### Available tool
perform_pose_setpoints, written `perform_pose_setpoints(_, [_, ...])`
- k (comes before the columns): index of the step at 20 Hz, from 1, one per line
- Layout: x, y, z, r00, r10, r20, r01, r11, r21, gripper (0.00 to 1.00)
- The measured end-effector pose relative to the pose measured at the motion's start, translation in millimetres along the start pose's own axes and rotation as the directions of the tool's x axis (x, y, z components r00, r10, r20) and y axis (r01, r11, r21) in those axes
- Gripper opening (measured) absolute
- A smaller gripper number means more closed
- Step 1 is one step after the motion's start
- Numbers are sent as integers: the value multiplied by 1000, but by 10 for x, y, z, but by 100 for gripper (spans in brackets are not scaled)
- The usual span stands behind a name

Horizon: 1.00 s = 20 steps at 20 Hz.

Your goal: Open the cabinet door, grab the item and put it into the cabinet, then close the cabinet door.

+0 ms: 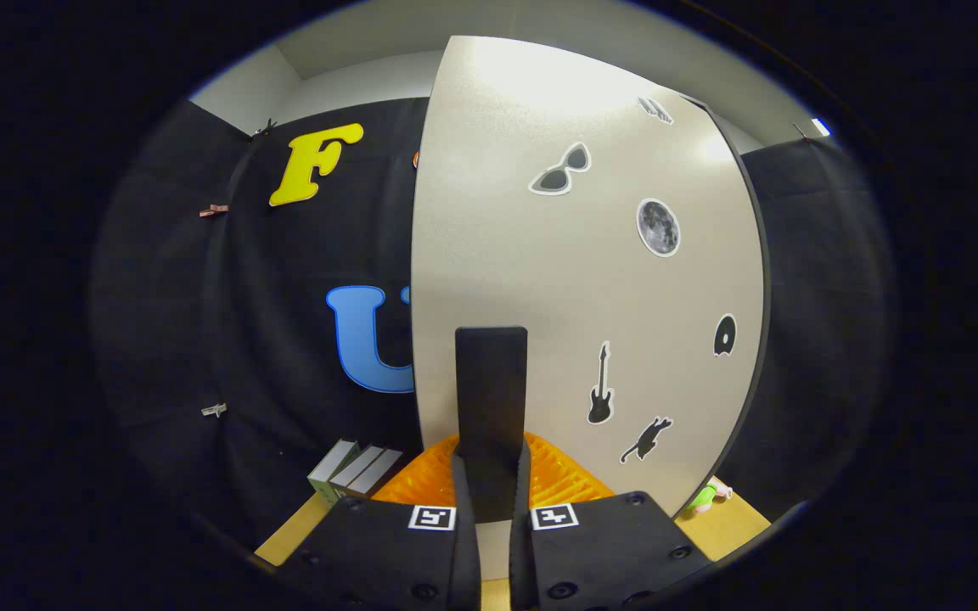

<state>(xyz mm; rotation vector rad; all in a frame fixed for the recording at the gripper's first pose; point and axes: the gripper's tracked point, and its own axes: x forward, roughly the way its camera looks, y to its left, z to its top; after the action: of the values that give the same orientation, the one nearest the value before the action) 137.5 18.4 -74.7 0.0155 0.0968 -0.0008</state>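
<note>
The cabinet door (574,280) stands close ahead of the gripper (493,501), hiding the cabinet's inside and all but the curved front of an orange ribbed thing (561,475) at its foot. The dark handle (491,407) runs down between the two fingers, though whether they press on it cannot be told. Past the door's right edge only a scrap of a green and pink object (707,495) shows, too little to identify; the boxes (353,468) to the left are partly hidden by the gripper's body.

The tongs (493,488) point forward, fingers nearly together (clamping a dark handle).
</note>
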Motion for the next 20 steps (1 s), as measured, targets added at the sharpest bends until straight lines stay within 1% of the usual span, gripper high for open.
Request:
perform_pose_setpoints(3, [-129, -38, 28, 1000, 2, 0, -2, 1000, 5, 17])
perform_pose_setpoints(6, [-191, -99, 29, 1000, -16, 11, 16, 1000, 21, 17])
perform_pose_setpoints(9, [-232, -158, 30, 999, -38, 6, 38, 999, -3, 17])
perform_pose_setpoints(12, [-277, -189, 26, 999, -34, -2, 34, 999, 1, 17])
perform_pose_setpoints(14, [-317, -219, 19, 1000, -19, -7, 19, 1000, -14, 17])
perform_pose_setpoints(16, [-359, -253, 26, 1000, 1, -4, -1, 1000, 1, 17])
perform_pose_setpoints(20, [-452, -324, 26, 995, 96, -4, -96, 995, 14, 17])
